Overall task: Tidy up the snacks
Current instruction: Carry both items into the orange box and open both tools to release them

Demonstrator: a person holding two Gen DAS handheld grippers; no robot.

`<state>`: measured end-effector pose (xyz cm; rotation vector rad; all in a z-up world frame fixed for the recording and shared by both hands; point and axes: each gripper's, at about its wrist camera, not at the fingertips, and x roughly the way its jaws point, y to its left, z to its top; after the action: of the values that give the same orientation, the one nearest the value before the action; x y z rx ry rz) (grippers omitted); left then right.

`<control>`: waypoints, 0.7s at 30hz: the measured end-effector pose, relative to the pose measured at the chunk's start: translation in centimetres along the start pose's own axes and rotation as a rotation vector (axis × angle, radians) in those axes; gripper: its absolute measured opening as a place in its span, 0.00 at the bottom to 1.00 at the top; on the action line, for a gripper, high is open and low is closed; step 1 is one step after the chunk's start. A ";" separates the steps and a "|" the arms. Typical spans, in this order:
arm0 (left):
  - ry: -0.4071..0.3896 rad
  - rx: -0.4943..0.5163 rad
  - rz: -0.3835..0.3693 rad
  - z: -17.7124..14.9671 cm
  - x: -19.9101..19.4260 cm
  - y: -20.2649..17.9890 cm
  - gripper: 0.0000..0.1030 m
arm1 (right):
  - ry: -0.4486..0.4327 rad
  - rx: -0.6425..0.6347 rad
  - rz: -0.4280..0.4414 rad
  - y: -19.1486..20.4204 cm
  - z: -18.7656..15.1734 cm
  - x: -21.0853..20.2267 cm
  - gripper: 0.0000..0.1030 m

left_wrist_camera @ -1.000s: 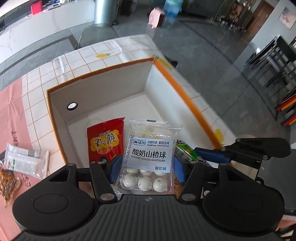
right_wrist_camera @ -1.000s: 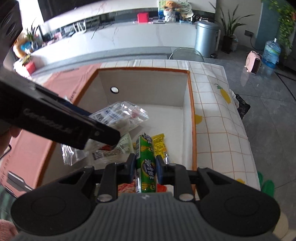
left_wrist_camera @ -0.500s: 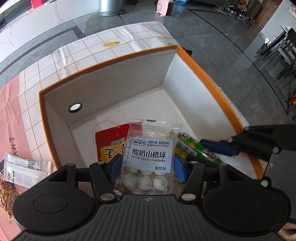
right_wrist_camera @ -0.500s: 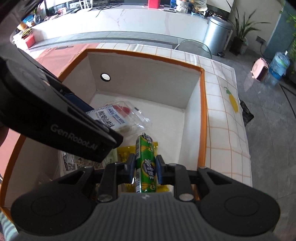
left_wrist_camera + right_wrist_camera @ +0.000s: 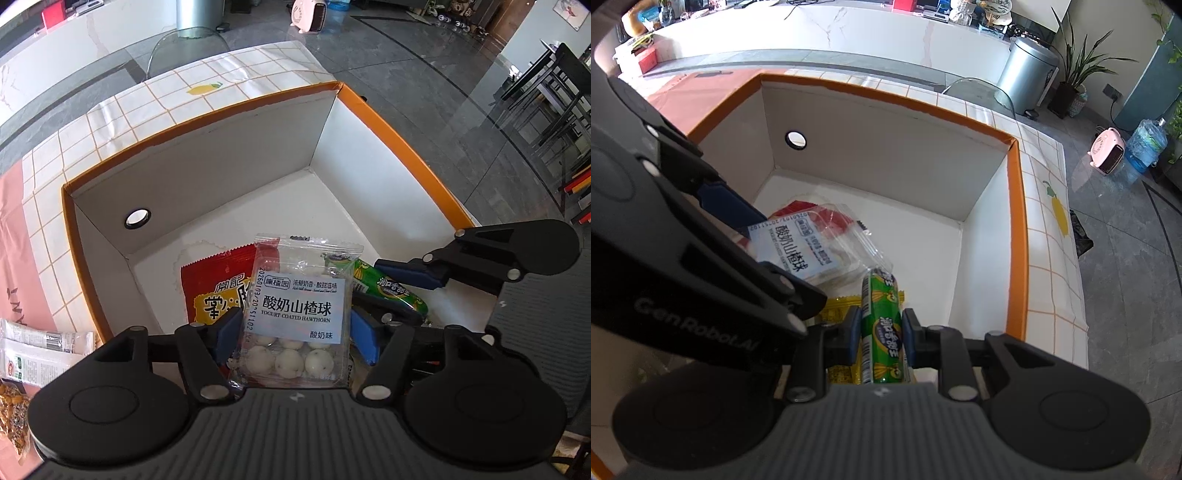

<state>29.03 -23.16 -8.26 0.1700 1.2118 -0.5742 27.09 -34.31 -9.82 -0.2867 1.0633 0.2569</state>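
Left gripper (image 5: 295,334) jaws just widening; right gripper (image 5: 881,338) jaws clamped.

Both cameras sit just behind their own jaws and look steeply down into the same white box with an orange rim (image 5: 399,144), from close above it. The left wrist view faces the box's far corner, with the right gripper (image 5: 402,291) entering at its right edge. The right wrist view looks from the opposite side, and the left gripper (image 5: 746,236) fills its left half. Both share the round hole (image 5: 796,139) in the box's wall and the clear packet of white balls (image 5: 301,314).
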 end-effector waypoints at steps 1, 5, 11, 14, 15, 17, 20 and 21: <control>-0.008 0.001 -0.003 -0.1 -0.2 0.1 0.73 | 0.001 -0.001 -0.005 0.1 0.0 0.0 0.19; -0.043 -0.002 -0.029 -0.1 -1.6 0.3 0.76 | 0.007 -0.002 -0.012 0.2 0.1 0.3 0.19; -0.093 -0.013 -0.018 -0.8 -4.4 1.0 0.76 | 0.018 0.015 -0.022 0.1 0.4 0.5 0.19; -0.122 -0.020 0.004 -1.6 -5.9 1.4 0.76 | 0.035 0.033 -0.030 0.1 0.7 0.9 0.19; -0.130 -0.025 0.011 -1.8 -6.2 1.6 0.76 | 0.042 0.039 -0.035 0.2 0.9 1.1 0.19; -0.141 -0.035 0.023 -2.3 -7.0 2.0 0.76 | 0.053 0.051 -0.054 0.2 1.4 1.5 0.20; -0.153 -0.047 0.032 -3.0 -7.9 2.6 0.76 | 0.060 0.083 -0.069 0.0 2.0 1.9 0.20; -0.156 -0.055 0.036 -3.2 -8.2 2.9 0.76 | 0.062 0.094 -0.074 0.0 2.1 2.1 0.20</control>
<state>25.92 -16.72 -2.43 0.0985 1.0701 -0.5123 29.83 -33.43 -10.69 -0.2501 1.1205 0.1319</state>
